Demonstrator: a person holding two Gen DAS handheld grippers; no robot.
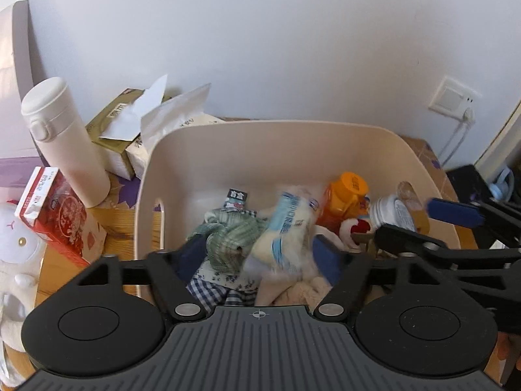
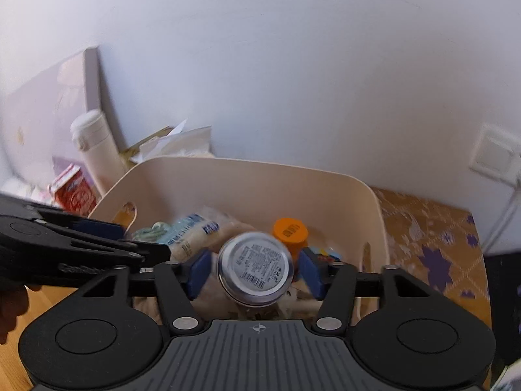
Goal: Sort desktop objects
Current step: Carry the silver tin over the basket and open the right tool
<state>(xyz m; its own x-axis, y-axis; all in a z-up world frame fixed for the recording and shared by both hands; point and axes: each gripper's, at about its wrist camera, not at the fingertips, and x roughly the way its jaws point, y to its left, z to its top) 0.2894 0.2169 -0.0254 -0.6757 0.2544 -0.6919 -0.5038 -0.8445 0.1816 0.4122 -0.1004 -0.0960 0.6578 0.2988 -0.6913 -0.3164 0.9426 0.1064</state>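
Left gripper [image 1: 260, 254] jaws apart, blurred blue-white packet [image 1: 286, 228] between, unpinched. Right gripper [image 2: 254, 270] jaws spread around metal-lidded jar [image 2: 255, 268], no pad contact. Both over beige bin [image 1: 260, 137] holding cloths [image 1: 228, 238] and orange-capped bottle [image 1: 345, 195].

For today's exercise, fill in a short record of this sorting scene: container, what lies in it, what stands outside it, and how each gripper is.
Container: cream bin on a wooden table
In the bin: checked cloths, blurred blue-and-white packet, orange-capped bottle, silver-lidded jar
Outside, left of the bin: white flask, red carton, tissue boxes
Left gripper: open over the bin, packet between its fingers
Right gripper: open, jar between its fingers
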